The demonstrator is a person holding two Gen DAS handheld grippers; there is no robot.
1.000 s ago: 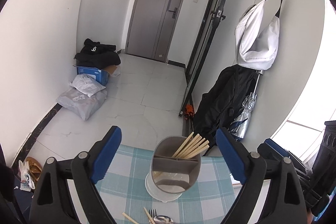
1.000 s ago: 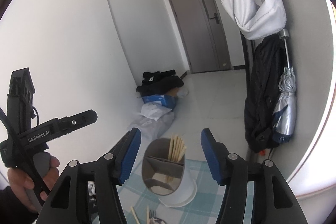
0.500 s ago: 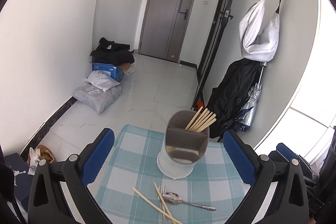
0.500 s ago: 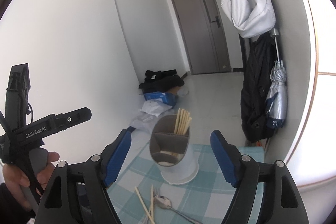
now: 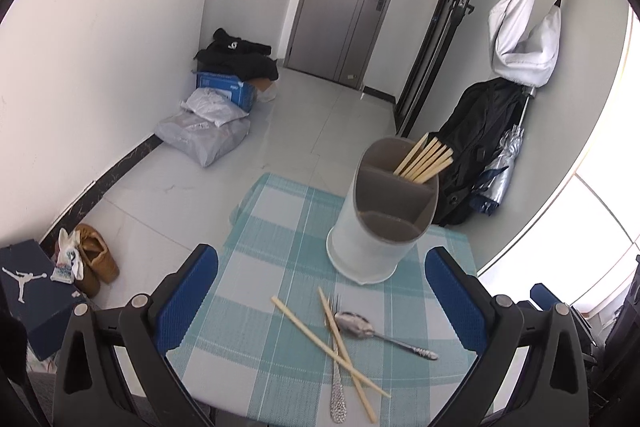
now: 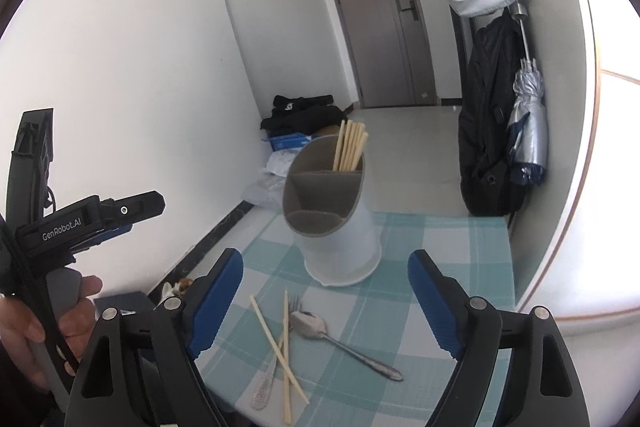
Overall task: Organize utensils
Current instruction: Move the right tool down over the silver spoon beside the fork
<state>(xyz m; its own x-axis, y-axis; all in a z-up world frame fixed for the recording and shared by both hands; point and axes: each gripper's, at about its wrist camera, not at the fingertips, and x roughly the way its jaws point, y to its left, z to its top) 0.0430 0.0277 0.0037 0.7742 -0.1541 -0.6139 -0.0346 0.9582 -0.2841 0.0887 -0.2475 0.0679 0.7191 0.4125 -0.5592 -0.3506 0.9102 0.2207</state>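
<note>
Both grippers hang above the near edge of a small table with their blue-padded jaws spread wide and nothing between them: the left gripper (image 5: 322, 291) in its own view, the right gripper (image 6: 326, 293) in its own. In the right wrist view the left gripper also shows at the left edge, held in a hand (image 6: 38, 323).

On the checked cloth (image 5: 280, 227) stands a holder (image 5: 380, 223), white outside with a grey divided insert. Its far compartment holds a bundle of chopsticks (image 5: 426, 159) leaning toward the right in the left view; in the right view they stand nearly upright. The near, wide compartment and the smaller one beside the bundle look empty as far as their insides show.

Loose utensils lie on the cloth just in front of the holder, between it and the grippers. Two loose sticks (image 5: 340, 339) cross each other in an X. A fork (image 5: 336, 359) lies under them, tines toward the holder, its patterned handle reaching the table's near edge. A spoon (image 5: 356, 325) rests just to the right, bowl touching or nearly touching the sticks, its handle pointing away to the right.

Beyond the table, on the floor by the left wall, lie bags (image 5: 204, 131), a blue box (image 5: 226, 89) and dark clothes (image 5: 238, 57). A white bag (image 5: 524, 39), a black coat (image 5: 476, 143) and a folded umbrella (image 5: 506, 163) hang on the right wall. Shoes (image 5: 94, 259) sit by the skirting at left.
</note>
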